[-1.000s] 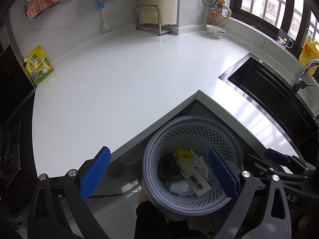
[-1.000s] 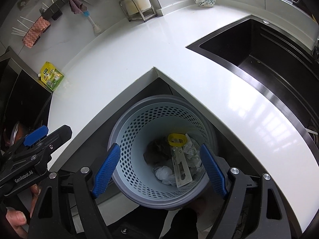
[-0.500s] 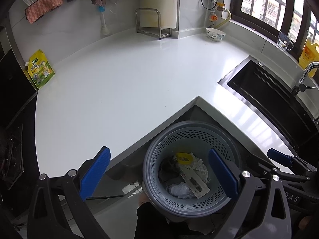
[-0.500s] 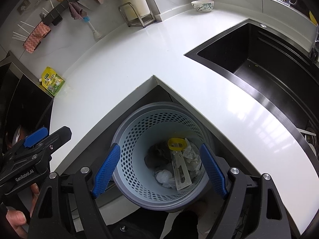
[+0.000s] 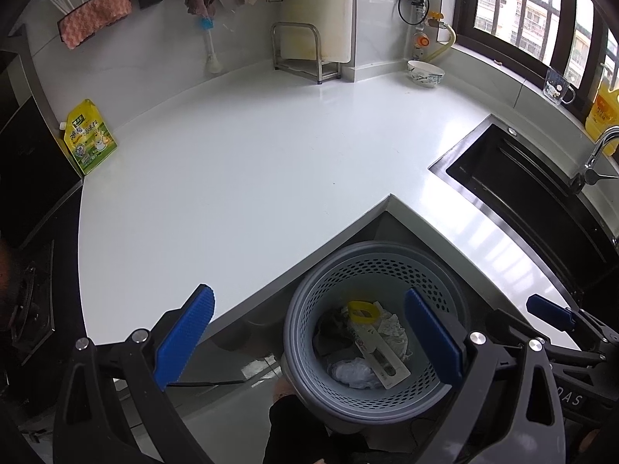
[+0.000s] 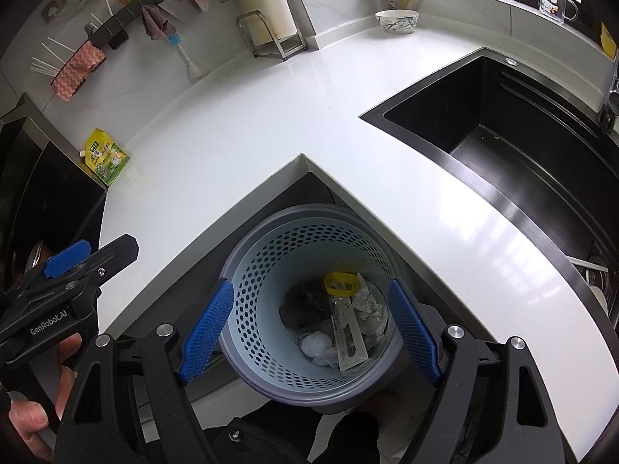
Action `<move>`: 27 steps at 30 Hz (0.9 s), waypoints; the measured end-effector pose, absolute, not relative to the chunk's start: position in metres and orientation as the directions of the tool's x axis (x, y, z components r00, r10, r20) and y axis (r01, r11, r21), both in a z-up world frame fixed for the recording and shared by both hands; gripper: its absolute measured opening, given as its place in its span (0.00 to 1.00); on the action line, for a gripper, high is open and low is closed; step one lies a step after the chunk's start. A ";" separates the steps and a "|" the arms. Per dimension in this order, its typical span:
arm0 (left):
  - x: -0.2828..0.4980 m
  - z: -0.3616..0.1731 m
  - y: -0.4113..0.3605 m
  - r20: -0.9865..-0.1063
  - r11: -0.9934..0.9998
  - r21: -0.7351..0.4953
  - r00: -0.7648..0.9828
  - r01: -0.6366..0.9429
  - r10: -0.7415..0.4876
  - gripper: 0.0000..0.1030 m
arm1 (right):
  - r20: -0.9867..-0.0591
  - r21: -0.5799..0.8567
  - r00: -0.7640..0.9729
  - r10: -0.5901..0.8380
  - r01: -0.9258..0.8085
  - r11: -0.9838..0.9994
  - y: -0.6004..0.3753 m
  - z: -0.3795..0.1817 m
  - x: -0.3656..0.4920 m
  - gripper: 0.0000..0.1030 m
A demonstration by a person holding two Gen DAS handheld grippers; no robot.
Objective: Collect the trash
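A: We hold both tools above the round grey perforated plastic waste basket point(image 5: 305, 309), which stands on the floor in the inner corner of the white L-shaped countertop point(image 5: 251, 162).

B: Our left gripper point(image 5: 309, 338) has its blue-padded fingers spread wide with nothing between them. Our right gripper point(image 6: 309, 326) is just as wide apart and grips nothing either.

A: The trash lies at the bottom of the basket: a long flat white plastic strip with a yellow ring end point(image 6: 344, 321), crumpled white paper point(image 6: 367, 301), a scrunched white tissue point(image 6: 317, 344) and a dark lump point(image 6: 301, 301) beside them.

B: On the counter we see a yellow-green stand-up pouch point(image 5: 89, 137) near the left edge and a white patterned ceramic bowl point(image 5: 425, 72) at the back. The black rectangular sink point(image 6: 503, 147) is to the right.
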State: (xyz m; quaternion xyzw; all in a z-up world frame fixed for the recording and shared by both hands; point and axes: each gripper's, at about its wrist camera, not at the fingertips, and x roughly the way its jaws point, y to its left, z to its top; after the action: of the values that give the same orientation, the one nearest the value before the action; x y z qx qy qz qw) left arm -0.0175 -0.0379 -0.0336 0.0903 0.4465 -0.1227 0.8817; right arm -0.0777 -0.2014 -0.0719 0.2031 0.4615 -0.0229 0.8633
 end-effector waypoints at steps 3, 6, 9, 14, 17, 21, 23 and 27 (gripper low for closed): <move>-0.017 -0.034 -0.037 -0.812 0.954 0.047 0.567 0.297 -0.137 0.94 | -0.804 0.327 0.577 0.145 0.224 0.918 -0.201 -0.070 -0.079 0.76; -0.017 -0.034 -0.037 -0.813 0.954 0.051 0.567 0.297 -0.133 0.94 | -0.803 0.327 0.578 0.146 0.224 0.918 -0.201 -0.070 -0.079 0.76; -0.017 -0.034 -0.037 -0.813 0.953 0.057 0.568 0.297 -0.129 0.94 | -0.803 0.330 0.577 0.147 0.226 0.916 -0.201 -0.070 -0.079 0.76; -0.017 -0.034 -0.037 -0.816 0.952 0.050 0.562 0.301 -0.135 0.94 | -0.803 0.331 0.577 0.148 0.226 0.916 -0.201 -0.070 -0.079 0.76; -0.017 -0.035 -0.038 -0.817 0.953 0.050 0.560 0.299 -0.133 0.94 | -0.804 0.330 0.577 0.147 0.226 0.917 -0.201 -0.070 -0.079 0.76; -0.017 -0.036 -0.038 -0.820 0.954 0.048 0.556 0.297 -0.132 0.94 | -0.804 0.330 0.577 0.147 0.226 0.917 -0.201 -0.070 -0.079 0.76; -0.017 -0.036 -0.038 -0.822 0.954 0.047 0.554 0.296 -0.131 0.94 | -0.803 0.330 0.577 0.147 0.226 0.917 -0.201 -0.070 -0.080 0.76; -0.016 -0.037 -0.037 -0.824 0.954 0.040 0.550 0.297 -0.136 0.94 | -0.804 0.329 0.577 0.146 0.226 0.917 -0.201 -0.071 -0.080 0.76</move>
State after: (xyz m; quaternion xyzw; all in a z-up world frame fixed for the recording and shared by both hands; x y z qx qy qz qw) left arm -0.0159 -0.0371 -0.0365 0.0876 0.4581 -0.1237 0.8759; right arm -0.0796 -0.2009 -0.0706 0.2029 0.4595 -0.0232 0.8644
